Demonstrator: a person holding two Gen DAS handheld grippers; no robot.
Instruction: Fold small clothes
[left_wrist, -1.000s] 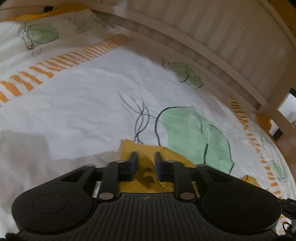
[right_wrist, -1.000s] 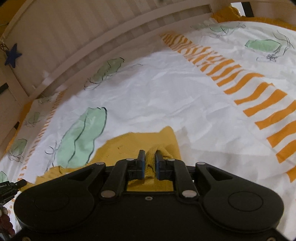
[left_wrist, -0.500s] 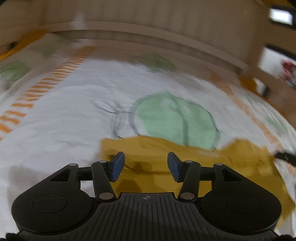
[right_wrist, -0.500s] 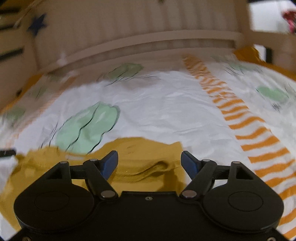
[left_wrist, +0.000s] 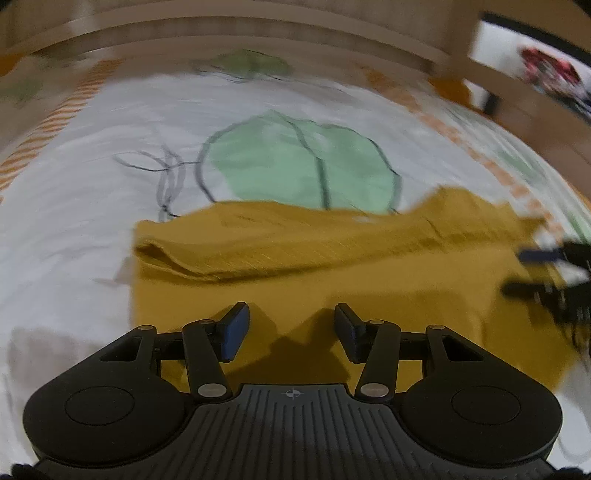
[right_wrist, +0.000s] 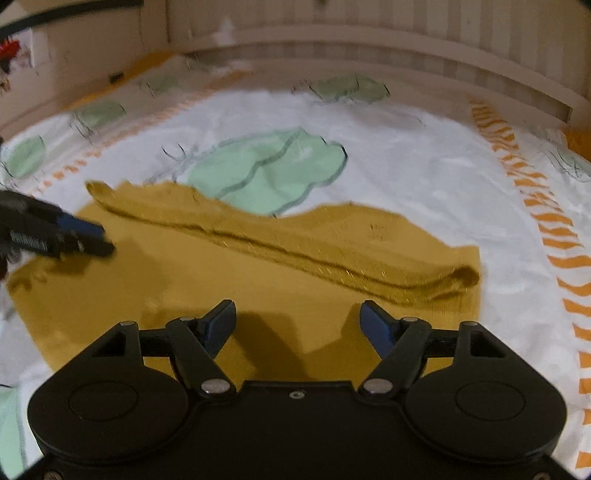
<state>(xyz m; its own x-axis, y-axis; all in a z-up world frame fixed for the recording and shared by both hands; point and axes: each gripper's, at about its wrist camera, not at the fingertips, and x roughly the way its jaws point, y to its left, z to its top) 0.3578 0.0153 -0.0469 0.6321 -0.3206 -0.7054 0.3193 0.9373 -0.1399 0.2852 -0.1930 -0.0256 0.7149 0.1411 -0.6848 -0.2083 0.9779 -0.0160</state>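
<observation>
A mustard-yellow garment (left_wrist: 332, 266) lies flat on the bed with a folded ridge across its far part; it also shows in the right wrist view (right_wrist: 258, 266). My left gripper (left_wrist: 291, 328) is open and empty, hovering over the garment's near left part. My right gripper (right_wrist: 297, 325) is open and empty over the garment's near right part. The right gripper's tips show at the right edge of the left wrist view (left_wrist: 546, 269). The left gripper's tips show at the left edge of the right wrist view (right_wrist: 74, 236).
The garment rests on a white bedsheet (right_wrist: 424, 158) printed with green leaves (left_wrist: 303, 162) and orange stripes (right_wrist: 554, 229). A pale wooden slatted bed rail (right_wrist: 369, 51) runs along the far side.
Both grippers were shut on the garment's edge a second ago. They have opened, let it go and pulled back; the folded cloth now lies on the bed.
</observation>
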